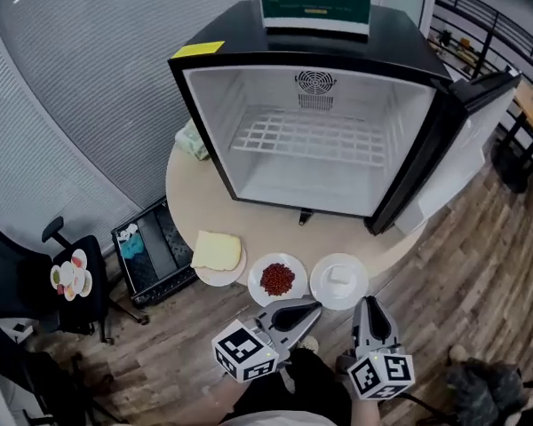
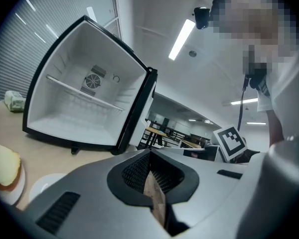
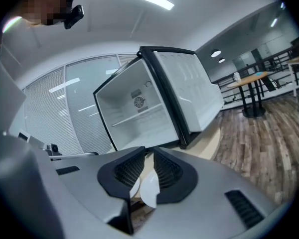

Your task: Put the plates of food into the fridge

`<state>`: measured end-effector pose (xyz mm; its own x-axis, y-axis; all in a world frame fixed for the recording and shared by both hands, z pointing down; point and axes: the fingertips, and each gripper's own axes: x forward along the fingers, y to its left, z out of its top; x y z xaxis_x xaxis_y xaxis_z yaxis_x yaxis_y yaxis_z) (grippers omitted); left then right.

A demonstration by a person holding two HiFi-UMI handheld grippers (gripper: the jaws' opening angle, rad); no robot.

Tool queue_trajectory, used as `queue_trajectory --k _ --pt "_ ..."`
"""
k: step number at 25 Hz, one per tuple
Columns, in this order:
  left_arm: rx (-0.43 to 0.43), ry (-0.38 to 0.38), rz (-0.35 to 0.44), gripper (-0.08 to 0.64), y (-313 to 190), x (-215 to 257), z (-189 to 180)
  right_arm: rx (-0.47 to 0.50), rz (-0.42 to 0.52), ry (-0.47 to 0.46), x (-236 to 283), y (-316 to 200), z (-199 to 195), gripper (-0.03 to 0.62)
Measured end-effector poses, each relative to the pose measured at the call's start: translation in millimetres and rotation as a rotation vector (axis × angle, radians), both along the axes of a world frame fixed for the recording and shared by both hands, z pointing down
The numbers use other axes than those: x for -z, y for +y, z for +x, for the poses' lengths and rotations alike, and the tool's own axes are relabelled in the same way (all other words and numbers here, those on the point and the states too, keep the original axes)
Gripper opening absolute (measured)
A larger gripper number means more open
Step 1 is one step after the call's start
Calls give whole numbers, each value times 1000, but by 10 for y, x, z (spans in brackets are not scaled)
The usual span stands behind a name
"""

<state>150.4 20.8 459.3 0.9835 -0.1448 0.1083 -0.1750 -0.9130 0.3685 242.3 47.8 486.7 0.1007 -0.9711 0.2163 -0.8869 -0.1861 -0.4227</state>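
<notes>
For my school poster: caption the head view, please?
Open fridge on a round table, three plates in front, left gripper and right gripper below.

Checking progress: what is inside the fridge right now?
Inside the fridge are one white wire shelf and a fan grille on the back wall, nothing else visible. The shelf partly covers the rear floor below it, so that spot shows only through the wires.

Head view looks steeply down — both gripper views look up, close, at the shared fridge [image 1: 320, 176].
</notes>
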Motion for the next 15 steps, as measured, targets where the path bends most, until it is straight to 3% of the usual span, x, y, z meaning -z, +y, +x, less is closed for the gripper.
queue_trajectory --k 2,5,15 --pt "-47 -23 -9 5 19 -99 106 -23 -24 -78 -163 76 73 92" --pt "-125 -65 -45 5 130 -296 192 -63 -79 -212 -484 234 92 144" --pt "-243 -136 -166 5 401 -950 252 -101 -111 -537 -1408 181 99 203"
